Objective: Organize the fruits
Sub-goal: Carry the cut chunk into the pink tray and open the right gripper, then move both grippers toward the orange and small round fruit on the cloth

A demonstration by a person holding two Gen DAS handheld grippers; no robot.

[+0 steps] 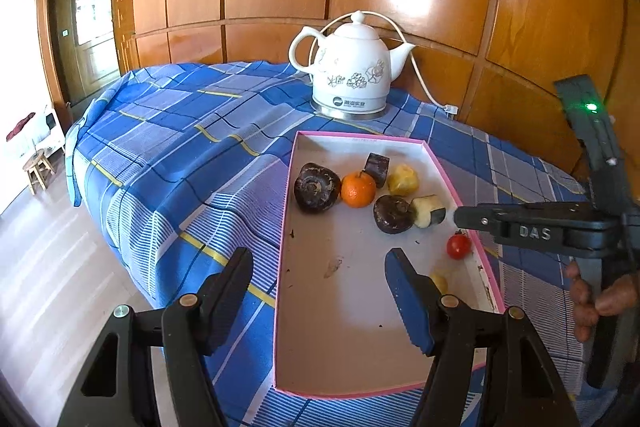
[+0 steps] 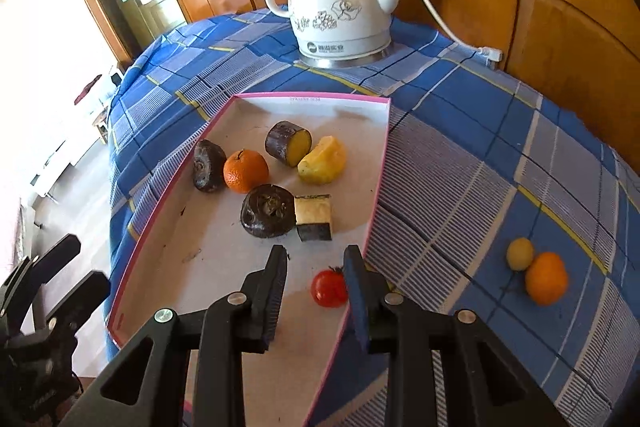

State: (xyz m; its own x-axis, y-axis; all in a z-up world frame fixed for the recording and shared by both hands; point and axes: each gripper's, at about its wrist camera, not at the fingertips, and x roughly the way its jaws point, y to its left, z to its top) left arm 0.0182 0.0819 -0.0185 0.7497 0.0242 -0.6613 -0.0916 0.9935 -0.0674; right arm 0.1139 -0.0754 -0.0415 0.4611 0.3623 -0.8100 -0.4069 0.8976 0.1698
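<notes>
Spread right claw (image 2: pixel 314 291) flanks glossy round tomato (image 2: pixel 329 288) — perhaps touching — in cardboard tray (image 2: pixel 256 95).

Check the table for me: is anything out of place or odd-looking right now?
Yes. An orange and a small yellow fruit lie touching on the tablecloth, outside the pink-rimmed tray that holds the other fruits. The tray floor also carries dark crumbs and a smear. Both grippers are open and empty.

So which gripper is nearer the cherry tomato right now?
Right. The right gripper is open with the cherry tomato lying between its fingers inside the pink-rimmed box. The left gripper is open over the box's near left edge, farther away.
</notes>
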